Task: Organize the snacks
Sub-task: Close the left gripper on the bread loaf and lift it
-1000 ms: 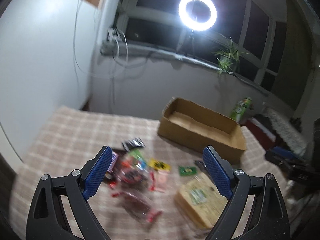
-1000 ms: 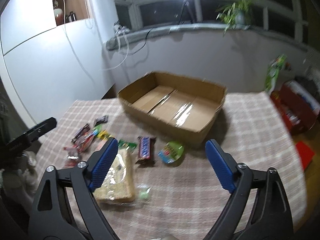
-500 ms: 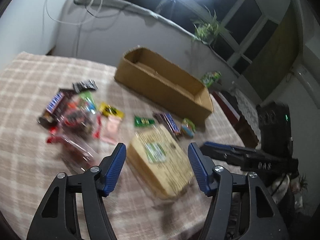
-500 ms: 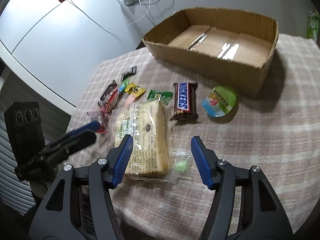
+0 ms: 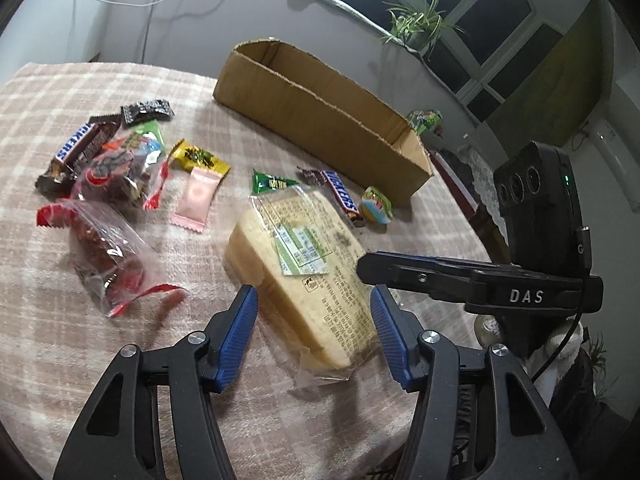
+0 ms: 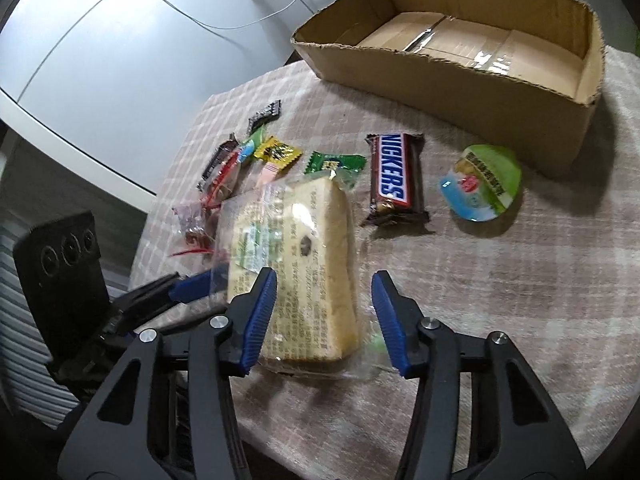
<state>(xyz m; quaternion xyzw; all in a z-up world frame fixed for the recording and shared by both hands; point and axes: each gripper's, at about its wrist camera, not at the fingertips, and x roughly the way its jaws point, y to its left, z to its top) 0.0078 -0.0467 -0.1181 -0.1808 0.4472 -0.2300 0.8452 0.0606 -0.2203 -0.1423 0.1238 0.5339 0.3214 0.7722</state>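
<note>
Currently catalogued, one table (image 6: 520, 300) under a checked cloth, bearing loose snacks and one cardboard box (image 6: 460, 76), which stood open-topped at the far side with nothing in it. Item: bagged bread (image 5: 304, 264), a sliced loaf in clear wrap with a printed label, lay nearest the person and well short of the box. Item: Snickers bar (image 6: 394, 176), beside the bread on the box side. Item: round green-lidded cup (image 6: 482, 182), just in front of the box wall. Item: small green sachet (image 6: 334, 162), at the bread's far end. Item: a heap of candy packets (image 5: 116, 168) with a second chocolate bar, farther out on the left. Left tongs (image 5: 314, 322) stood open, blue pads either side of the bread's near end, not pressing it. Right tongs (image 6: 324, 306) likewise stood open over the same loaf, one pad above its wrap, the other clear of it. Step in hand, by judgement: lining up a first pickup on the bread, none yet boxed. Next move would likely call for one pair closing gently across the soft loaf, then a lift over the box wall.
</note>
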